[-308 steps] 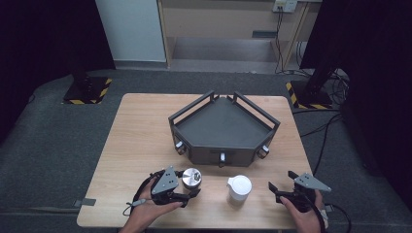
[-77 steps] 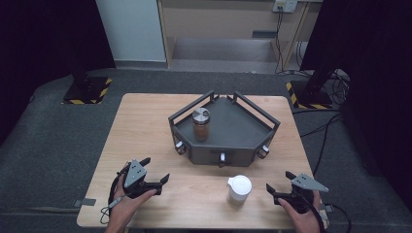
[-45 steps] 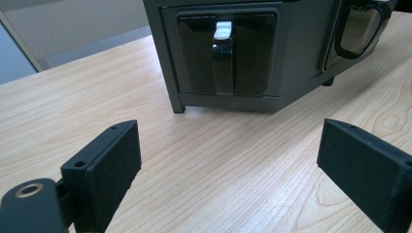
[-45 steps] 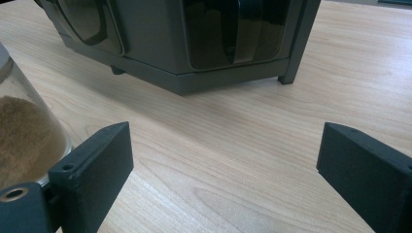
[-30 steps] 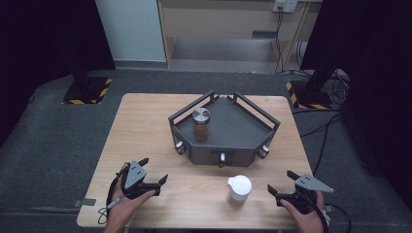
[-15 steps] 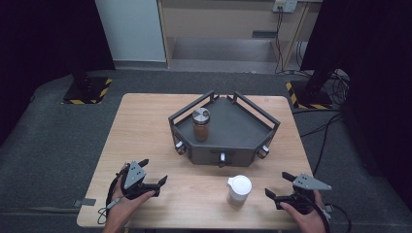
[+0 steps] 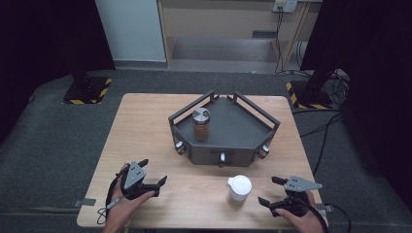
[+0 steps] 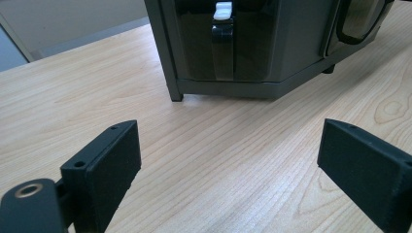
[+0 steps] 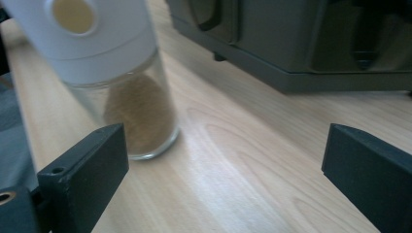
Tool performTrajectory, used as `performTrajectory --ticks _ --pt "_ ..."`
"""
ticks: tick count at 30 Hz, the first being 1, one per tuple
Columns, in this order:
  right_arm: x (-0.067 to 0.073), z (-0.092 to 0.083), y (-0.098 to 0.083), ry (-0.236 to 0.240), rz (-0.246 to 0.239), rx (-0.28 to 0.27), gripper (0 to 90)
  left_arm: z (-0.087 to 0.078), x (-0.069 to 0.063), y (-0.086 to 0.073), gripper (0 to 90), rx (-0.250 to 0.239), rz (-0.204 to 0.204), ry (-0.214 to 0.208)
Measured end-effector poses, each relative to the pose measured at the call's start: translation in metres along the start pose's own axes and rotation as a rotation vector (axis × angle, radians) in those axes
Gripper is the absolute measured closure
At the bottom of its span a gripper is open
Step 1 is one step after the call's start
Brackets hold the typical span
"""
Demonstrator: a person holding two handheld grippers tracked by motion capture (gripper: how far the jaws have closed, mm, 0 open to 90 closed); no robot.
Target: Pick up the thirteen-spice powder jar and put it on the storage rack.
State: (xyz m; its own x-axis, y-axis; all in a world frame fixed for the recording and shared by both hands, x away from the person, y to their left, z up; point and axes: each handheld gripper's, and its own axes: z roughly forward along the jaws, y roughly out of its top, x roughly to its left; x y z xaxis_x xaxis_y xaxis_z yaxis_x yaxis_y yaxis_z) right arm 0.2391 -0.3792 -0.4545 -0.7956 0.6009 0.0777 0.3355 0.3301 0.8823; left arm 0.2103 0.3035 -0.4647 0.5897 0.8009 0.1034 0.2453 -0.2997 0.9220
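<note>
Standing on wood-grain table: clear glass jar, white lid, brown powder; right claw & left claw wide, empty.

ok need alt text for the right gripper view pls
A glass jar with a white lid, partly filled with brown powder, stands on a wooden table just beyond the left jaw of the open right gripper, with nothing between the jaws. A dark grey tray sits behind.
</note>
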Motion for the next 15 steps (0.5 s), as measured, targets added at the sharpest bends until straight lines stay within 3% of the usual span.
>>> performTrajectory --ticks 4,15 --pt "-0.003 0.003 0.003 0.059 -0.004 0.002 3.4 0.0 0.0 0.0 7.5 0.0 0.0 0.0" --pt "0.002 0.012 0.017 0.122 -0.051 0.02 3.4 0.001 0.0 -0.001 7.5 0.008 0.003 0.0"
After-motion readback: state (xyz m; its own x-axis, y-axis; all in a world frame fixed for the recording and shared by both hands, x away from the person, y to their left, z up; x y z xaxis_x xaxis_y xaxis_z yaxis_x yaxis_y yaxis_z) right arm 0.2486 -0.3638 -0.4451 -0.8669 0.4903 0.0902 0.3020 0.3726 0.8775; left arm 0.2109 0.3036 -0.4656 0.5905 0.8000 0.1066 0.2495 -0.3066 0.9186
